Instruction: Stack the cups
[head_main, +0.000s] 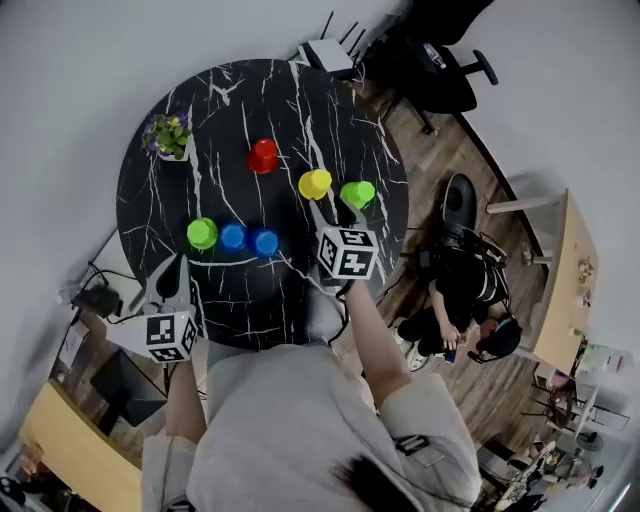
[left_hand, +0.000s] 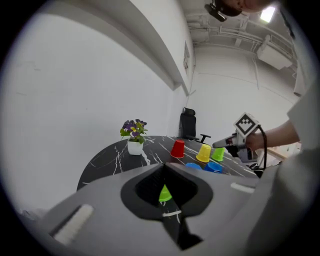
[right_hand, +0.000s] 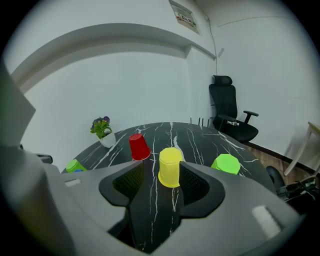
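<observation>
Several upturned cups stand on the round black marble table (head_main: 250, 300): red (head_main: 262, 156), yellow (head_main: 314, 184), a green one (head_main: 357, 194) at the right, another green one (head_main: 202, 233) at the left, and two blue ones (head_main: 233, 237) (head_main: 264, 242). My right gripper (head_main: 332, 212) is open, and its fingers reach either side of the yellow cup (right_hand: 170, 167), which stands between the tips without being pressed. The red cup (right_hand: 139, 147) and right green cup (right_hand: 227, 163) flank it. My left gripper (head_main: 175, 268) hangs over the table's near left edge, shut and empty; past its jaws (left_hand: 165, 167) shows the left green cup (left_hand: 165, 194).
A small potted plant (head_main: 170, 135) stands at the table's far left. A white device (head_main: 328, 52) sits at the far rim. A black office chair (head_main: 440, 70) stands beyond the table, and a person (head_main: 465, 290) sits on the wooden floor to the right.
</observation>
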